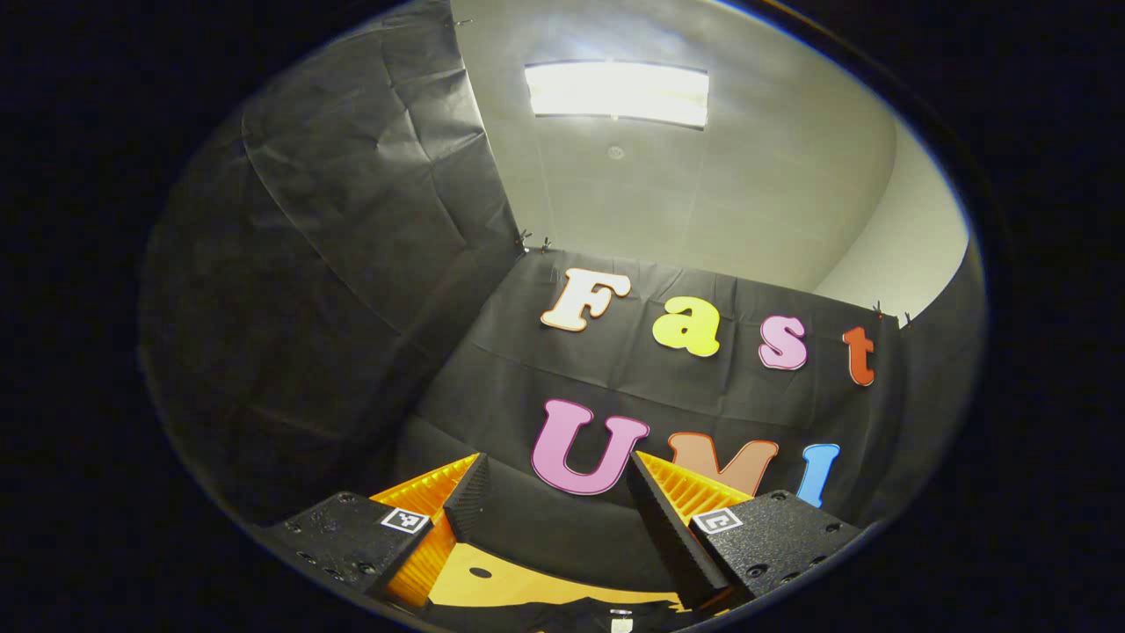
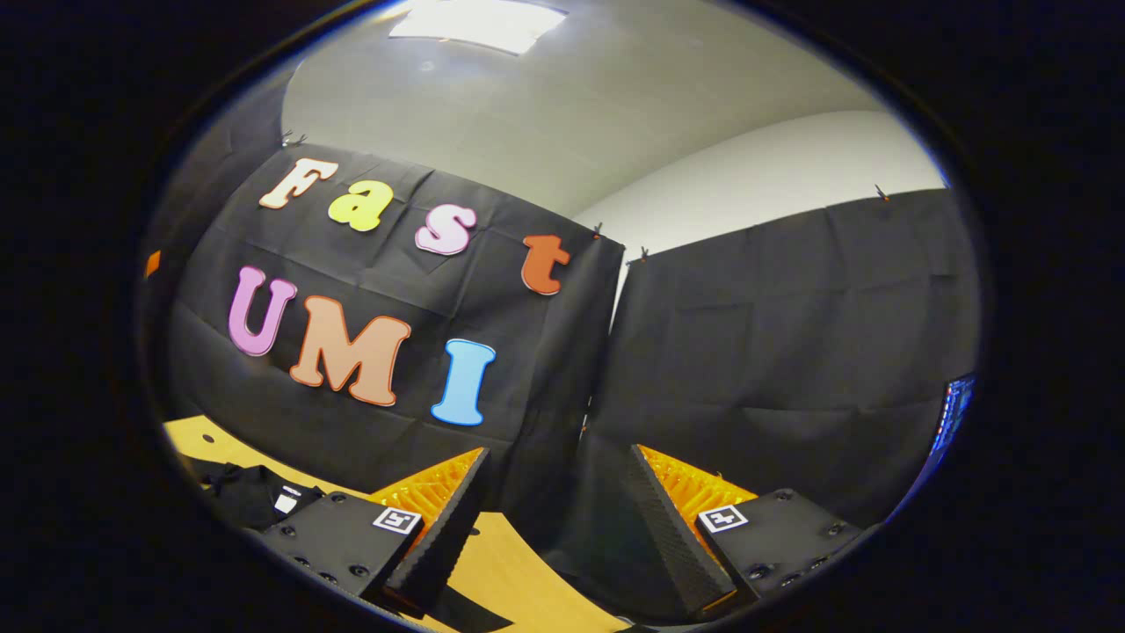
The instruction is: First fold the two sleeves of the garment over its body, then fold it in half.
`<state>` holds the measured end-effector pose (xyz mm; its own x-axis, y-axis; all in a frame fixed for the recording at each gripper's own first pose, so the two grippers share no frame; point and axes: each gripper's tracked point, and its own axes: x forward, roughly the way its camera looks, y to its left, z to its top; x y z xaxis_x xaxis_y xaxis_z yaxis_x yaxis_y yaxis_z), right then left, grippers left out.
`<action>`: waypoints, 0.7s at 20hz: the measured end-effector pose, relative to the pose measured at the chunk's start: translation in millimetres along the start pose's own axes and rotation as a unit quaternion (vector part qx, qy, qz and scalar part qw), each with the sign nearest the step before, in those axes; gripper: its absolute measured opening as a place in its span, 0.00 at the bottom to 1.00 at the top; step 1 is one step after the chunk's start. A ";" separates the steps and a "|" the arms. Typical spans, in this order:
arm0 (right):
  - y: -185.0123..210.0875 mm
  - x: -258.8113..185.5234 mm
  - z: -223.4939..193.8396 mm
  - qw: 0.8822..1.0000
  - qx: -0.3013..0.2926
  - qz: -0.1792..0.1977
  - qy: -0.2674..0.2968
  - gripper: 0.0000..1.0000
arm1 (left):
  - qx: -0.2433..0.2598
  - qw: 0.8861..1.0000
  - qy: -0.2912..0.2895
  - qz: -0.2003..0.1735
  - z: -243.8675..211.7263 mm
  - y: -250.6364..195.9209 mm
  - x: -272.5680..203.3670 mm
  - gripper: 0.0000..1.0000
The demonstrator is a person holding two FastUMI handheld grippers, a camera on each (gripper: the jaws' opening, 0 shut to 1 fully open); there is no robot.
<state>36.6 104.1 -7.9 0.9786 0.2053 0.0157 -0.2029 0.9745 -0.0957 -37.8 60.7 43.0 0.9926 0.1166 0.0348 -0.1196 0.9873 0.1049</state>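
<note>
Left tongs, right tongs agape; garment orientation unclear.

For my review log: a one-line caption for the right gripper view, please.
Right gripper open and raised toward the booth wall, dark garment lying on the table at lower left.

A yellow-orange table stands against the black cloth booth wall. On it lies a dark garment, bunched near the wall's foot, with a small white tag at its edge. In the left gripper view, the table shows a small dark hole, and the garment lies just in front of it.
</note>
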 end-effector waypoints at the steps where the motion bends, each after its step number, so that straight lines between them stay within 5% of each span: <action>1: -1.2 5.8 3.6 0.999 -0.029 -0.010 -0.006 0.99 | 0.006 1.000 -0.017 -0.003 11.1 -1.6 -1.9 0.92; 5: 29.6 10.9 20.5 0.989 -0.142 -0.001 -0.050 1.00 | 0.019 0.998 -0.057 -0.008 37.0 -7.0 -10.3 0.91; 8: 58.0 12.1 29.9 0.981 -0.168 0.027 -0.088 1.00 | 0.059 0.997 -0.045 0.001 36.9 -5.8 -18.3 0.88; 11: 93.2 20.6 29.2 0.984 -0.130 0.086 -0.090 0.98 | 0.125 0.990 -0.061 -0.005 51.7 -19.5 -27.2 0.91; 14: 127.0 16.1 33.4 0.980 -0.030 0.176 -0.085 1.00 | 0.142 0.987 -0.076 -0.023 56.0 -33.2 -33.2 0.87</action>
<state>25.5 234.1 13.5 0.8271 0.5452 0.1367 -0.5198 0.8344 -0.1832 -68.0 18.0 94.1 0.9848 0.0339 0.1706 -0.0982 0.9180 0.3842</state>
